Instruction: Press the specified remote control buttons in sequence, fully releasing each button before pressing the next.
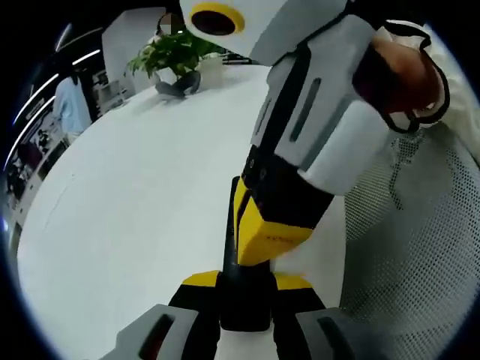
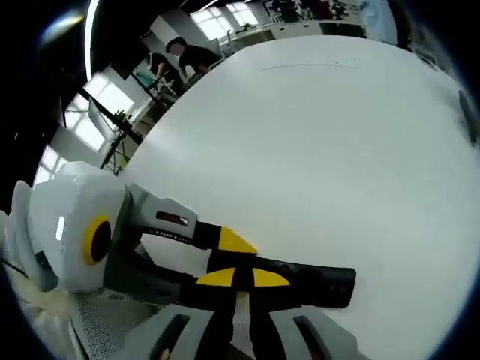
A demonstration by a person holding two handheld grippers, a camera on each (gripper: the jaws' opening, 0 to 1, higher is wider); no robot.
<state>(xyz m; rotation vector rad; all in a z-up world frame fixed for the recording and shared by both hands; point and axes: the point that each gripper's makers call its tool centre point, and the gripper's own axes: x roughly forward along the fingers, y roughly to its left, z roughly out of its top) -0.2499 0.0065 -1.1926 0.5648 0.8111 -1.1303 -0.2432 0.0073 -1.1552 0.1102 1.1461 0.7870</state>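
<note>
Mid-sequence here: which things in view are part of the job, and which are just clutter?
Job: remote, clamped in left gripper; right gripper, tips on it.
Lying about: potted plant, dark object beside it, mesh chair.

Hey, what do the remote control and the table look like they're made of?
The remote control looks like black plastic with a matte finish; it is a dark slim bar showing little glare. The table looks like a smooth white laminate or painted top with a soft sheen; its exact material is not clear from the look alone.
</note>
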